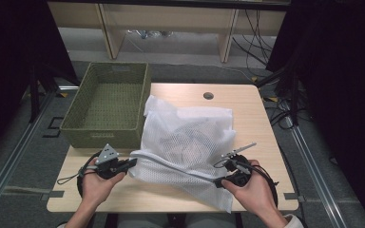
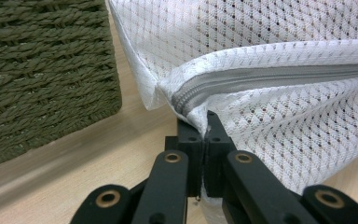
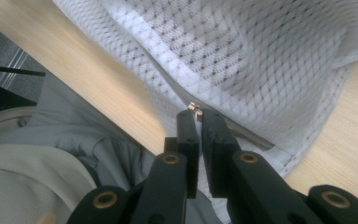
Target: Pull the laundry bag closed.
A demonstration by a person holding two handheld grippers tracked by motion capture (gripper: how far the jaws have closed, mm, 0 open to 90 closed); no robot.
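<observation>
A white mesh laundry bag (image 1: 185, 137) lies on the wooden table (image 1: 252, 114), with something dark showing through the mesh. A grey zipper (image 2: 270, 79) runs along its near edge. My left gripper (image 1: 132, 163) is shut on the bag's corner at the zipper's end (image 2: 205, 122). At the bag's other side, my right gripper (image 1: 217, 182) is shut on the small metal zipper pull (image 3: 195, 108), which pokes out between the jaw tips. The zipper edge stretches between the two grippers, slightly lifted.
An empty olive woven basket (image 1: 102, 134) stands at the table's left, just beyond the left gripper, and its wall (image 2: 42, 70) is close. A round hole (image 1: 208, 95) sits near the table's far edge. The person's grey clothing (image 3: 37, 154) is below the table edge.
</observation>
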